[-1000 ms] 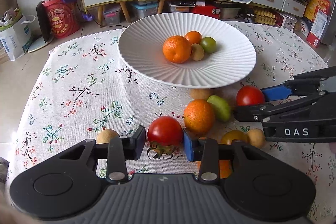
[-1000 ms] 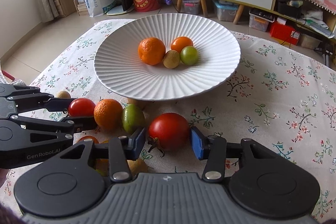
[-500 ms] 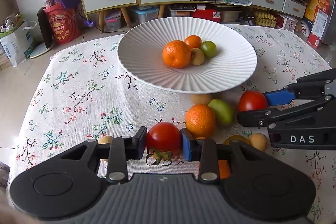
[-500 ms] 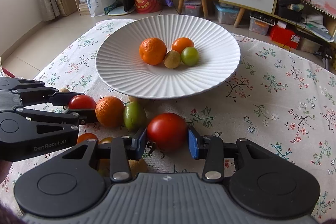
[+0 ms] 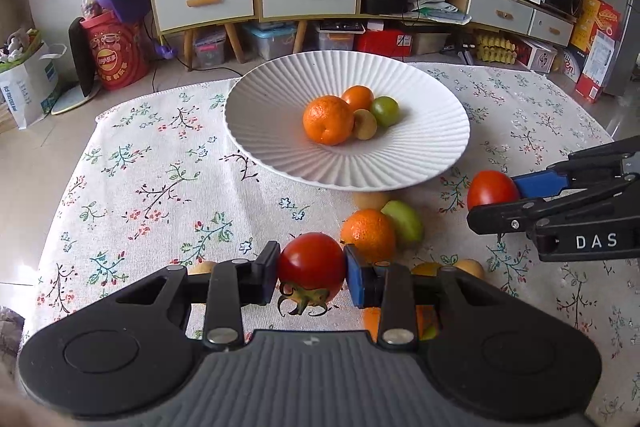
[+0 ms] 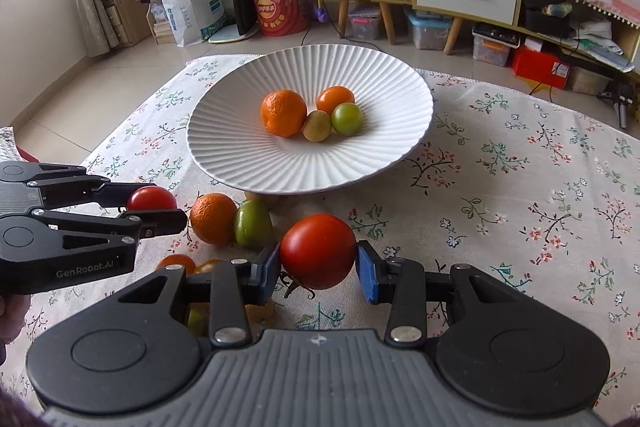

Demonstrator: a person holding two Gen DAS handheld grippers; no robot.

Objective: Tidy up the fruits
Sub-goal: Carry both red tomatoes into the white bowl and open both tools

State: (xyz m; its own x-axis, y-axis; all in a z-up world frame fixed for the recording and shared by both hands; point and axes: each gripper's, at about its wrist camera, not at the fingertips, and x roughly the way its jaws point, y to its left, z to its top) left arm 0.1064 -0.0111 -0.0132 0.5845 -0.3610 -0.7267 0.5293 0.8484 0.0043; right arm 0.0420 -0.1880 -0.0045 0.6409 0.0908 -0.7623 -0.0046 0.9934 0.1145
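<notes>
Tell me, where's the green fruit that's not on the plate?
The green fruit lies on the tablecloth just before the white plate, touching the orange on its left.

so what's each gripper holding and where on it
The left gripper holds a red tomato across its sides; the right gripper holds a larger tomato likewise.

Beneath the white plate's near rim we see only the top of a tan fruit; its kind we cannot tell. Behind the left gripper's fingers an orange fruit and a yellowish one show only in slivers. In the right wrist view, the right gripper covers most of a green fruit. The left gripper's body runs off the left edge, and we cannot read its far finger's contact.
</notes>
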